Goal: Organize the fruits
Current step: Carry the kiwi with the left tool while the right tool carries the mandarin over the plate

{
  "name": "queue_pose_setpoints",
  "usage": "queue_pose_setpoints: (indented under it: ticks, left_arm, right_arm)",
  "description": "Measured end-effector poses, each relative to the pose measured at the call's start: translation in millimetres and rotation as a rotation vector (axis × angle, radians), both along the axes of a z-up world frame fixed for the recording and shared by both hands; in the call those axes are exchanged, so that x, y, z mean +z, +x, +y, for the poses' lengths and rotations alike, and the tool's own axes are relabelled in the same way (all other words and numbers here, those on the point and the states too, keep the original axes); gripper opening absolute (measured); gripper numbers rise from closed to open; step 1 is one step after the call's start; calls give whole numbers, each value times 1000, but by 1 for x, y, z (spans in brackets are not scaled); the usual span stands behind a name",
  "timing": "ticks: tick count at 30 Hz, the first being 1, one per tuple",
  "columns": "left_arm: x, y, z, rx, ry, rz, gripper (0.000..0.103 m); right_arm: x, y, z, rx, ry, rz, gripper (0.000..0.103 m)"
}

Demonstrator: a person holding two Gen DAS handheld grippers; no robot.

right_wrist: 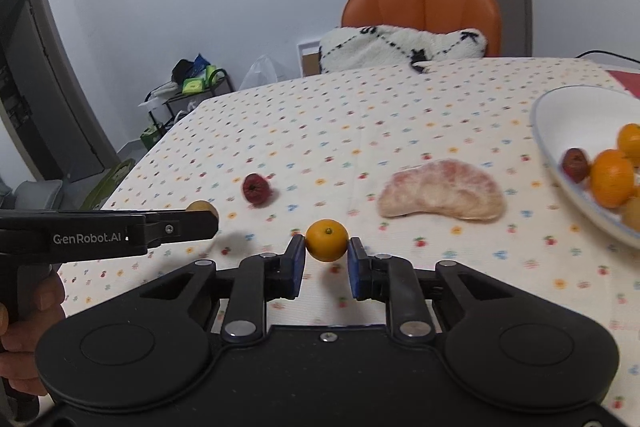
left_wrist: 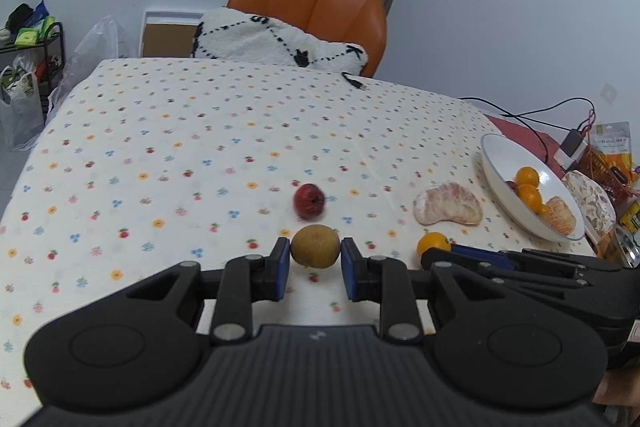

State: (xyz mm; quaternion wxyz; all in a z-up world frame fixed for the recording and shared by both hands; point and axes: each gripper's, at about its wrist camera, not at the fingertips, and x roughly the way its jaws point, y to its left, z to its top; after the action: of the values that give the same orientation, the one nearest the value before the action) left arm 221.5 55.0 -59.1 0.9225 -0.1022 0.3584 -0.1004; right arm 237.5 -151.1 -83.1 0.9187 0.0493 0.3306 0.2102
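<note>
left wrist view: the left gripper (left_wrist: 315,259), at lower centre of the frame, brackets a brown kiwi (left_wrist: 315,246); both blue pads appear to touch its sides, so it reads as grasped, though whether it is lifted off the dotted tablecloth (left_wrist: 200,147) cannot be told. right wrist view: the right gripper (right_wrist: 327,259), at lower centre, likewise closes on a small orange (right_wrist: 327,240), pads at or touching its flanks. a red fruit (left_wrist: 309,201) lies loose on the cloth just above the kiwi in the frame, and a peeled pomelo piece (left_wrist: 447,203) lies right of centre, near the white bowl (left_wrist: 496,163) at the right edge. the bowl already holds several small oranges, a dark red fruit and a peeled citrus piece. judged progress: partly done; roughly half the fruit is gathered. remaining: the kiwi and the orange now in the grippers, then the red fruit and the pomelo piece, presumably all bound for the bowl.
</note>
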Motion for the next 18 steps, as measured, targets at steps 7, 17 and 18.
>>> queue_pose_setpoints:
  ticks: [7, 17, 18]
  left_arm:
    - [10, 2, -26, -44, 0, -23, 26]
    - [22, 8, -76, -106, 1, -54, 26]
    - [23, 9, -82, -114, 1, -55, 26]
  right_arm:
    - [11, -7, -34, -70, 16, -32, 21]
    - [22, -18, -88, -162, 49, -79, 21]
    - [23, -19, -93, -170, 53, -84, 21]
